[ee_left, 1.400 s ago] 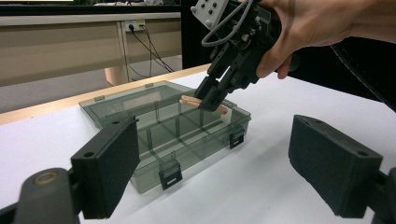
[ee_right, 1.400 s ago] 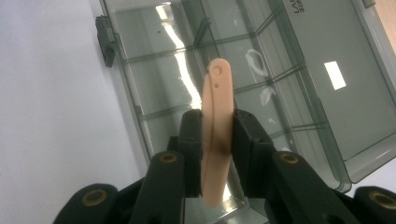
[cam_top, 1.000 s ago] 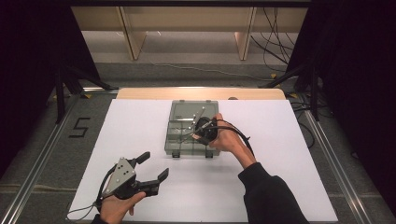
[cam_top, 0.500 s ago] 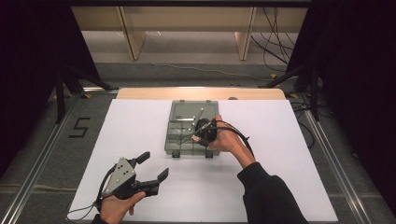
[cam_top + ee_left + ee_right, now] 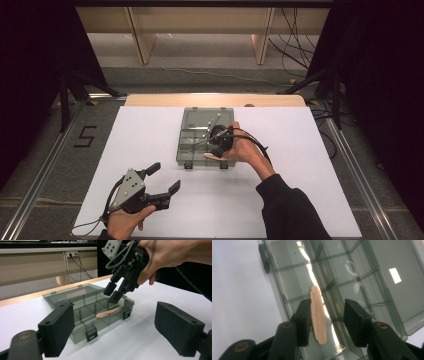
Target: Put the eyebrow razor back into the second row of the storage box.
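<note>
The high view shows a smoky grey, see-through compartment box (image 5: pixel 190 150) lying open on the white table (image 5: pixel 310 165), its lid (image 5: pixel 200 119) folded flat on the far side. Thin dividers split the box into several cells. In the left gripper view, a pale wooden stick (image 5: pixel 108 313), flat with rounded ends, lies in a cell along the near wall with the latches, at the end below the right gripper (image 5: pixel 113 291); the other cells appear empty.

The right gripper (image 5: pixel 325 320) points down into the box. In the right gripper view the stick (image 5: pixel 318 317) lies lengthwise between its jaws, close against the left-hand pad, with a clear gap to the other pad. These jaws have just been opening and now stand partly apart, gripping nothing; the stick rests in its cell.

The left gripper (image 5: pixel 160 181) is held by the person's left hand (image 5: pixel 125 220) over bare table near the front edge, well apart from the box, its jaws spread wide and empty.

In the high view the right hand (image 5: pixel 245 150) and gripper cover the stick's cell. Reflections on the plastic blur the divider lines in the right gripper view.
</note>
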The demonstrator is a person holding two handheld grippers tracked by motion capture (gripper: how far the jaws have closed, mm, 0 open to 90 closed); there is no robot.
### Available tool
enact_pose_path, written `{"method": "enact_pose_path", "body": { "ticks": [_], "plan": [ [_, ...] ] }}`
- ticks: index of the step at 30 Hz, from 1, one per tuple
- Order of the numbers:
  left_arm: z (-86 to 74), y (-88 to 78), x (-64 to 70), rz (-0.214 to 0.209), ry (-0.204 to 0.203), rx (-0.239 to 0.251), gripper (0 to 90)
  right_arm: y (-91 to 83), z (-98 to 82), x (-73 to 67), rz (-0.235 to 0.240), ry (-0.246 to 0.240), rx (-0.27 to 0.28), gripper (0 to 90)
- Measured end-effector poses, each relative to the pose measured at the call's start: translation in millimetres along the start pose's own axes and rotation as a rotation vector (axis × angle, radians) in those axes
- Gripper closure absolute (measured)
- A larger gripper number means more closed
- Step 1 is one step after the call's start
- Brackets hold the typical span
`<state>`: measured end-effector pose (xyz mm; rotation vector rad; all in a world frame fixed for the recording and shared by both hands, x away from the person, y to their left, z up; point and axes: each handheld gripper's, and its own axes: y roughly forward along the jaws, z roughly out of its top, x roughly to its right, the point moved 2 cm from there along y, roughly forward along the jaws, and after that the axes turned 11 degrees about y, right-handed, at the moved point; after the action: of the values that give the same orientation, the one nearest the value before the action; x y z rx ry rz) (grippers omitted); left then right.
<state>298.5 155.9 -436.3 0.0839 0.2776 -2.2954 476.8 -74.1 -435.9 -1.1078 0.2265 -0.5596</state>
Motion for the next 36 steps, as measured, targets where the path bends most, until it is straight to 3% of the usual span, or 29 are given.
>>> {"method": "enact_pose_path", "body": {
  "ticks": [4,19,22,27,36],
  "plan": [
    [0.0,0.3,-0.6,-0.002,0.01,0.0,16.2,-9.5,0.7,-1.9,0.003,0.031,0.04,51.8],
    [0.0,0.5,0.0,-0.004,0.005,0.001,16.1,-43.6,-4.2,-15.1,0.022,0.017,0.152,40.0],
    [-0.1,0.6,-0.9,-0.001,0.017,-0.001,16.2,-47.4,-6.5,-15.9,0.031,0.033,0.161,38.2],
    [-0.8,-0.3,1.9,0.001,-0.024,-0.014,16.2,-51.8,-11.6,-15.6,0.027,0.066,0.185,34.7],
    [-1.1,-1.5,1.6,0.011,-0.021,-0.031,16.2,-61.0,-24.2,-9.3,0.013,0.133,0.238,32.1]
  ]
}}
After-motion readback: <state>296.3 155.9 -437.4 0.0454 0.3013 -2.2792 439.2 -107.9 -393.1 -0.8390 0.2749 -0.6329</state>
